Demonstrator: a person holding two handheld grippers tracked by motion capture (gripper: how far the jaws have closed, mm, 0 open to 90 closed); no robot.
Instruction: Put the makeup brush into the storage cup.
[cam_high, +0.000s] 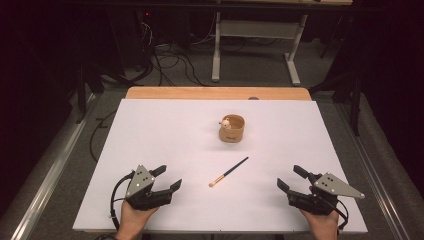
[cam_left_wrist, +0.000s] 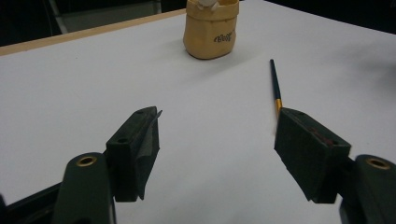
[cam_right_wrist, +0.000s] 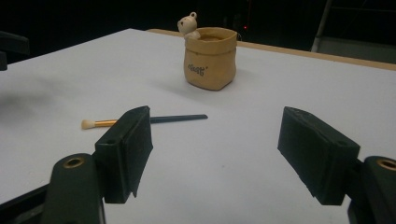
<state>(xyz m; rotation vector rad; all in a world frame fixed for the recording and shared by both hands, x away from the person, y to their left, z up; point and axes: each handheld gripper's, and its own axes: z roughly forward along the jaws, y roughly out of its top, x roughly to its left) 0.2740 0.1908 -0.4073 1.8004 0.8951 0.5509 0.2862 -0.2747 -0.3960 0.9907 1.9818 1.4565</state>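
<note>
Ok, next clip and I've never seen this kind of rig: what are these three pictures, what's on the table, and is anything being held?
A person sits at a table holding a hand-held gripper in each hand: the left gripper and the right gripper. The high view looks down from above; the other two come from cameras riding on each gripper, looking out between its black jaws. On the white table lie a small brush and, beyond it, a tan pot with a little bear figure on its rim. Both grippers are open and hold nothing.
</note>
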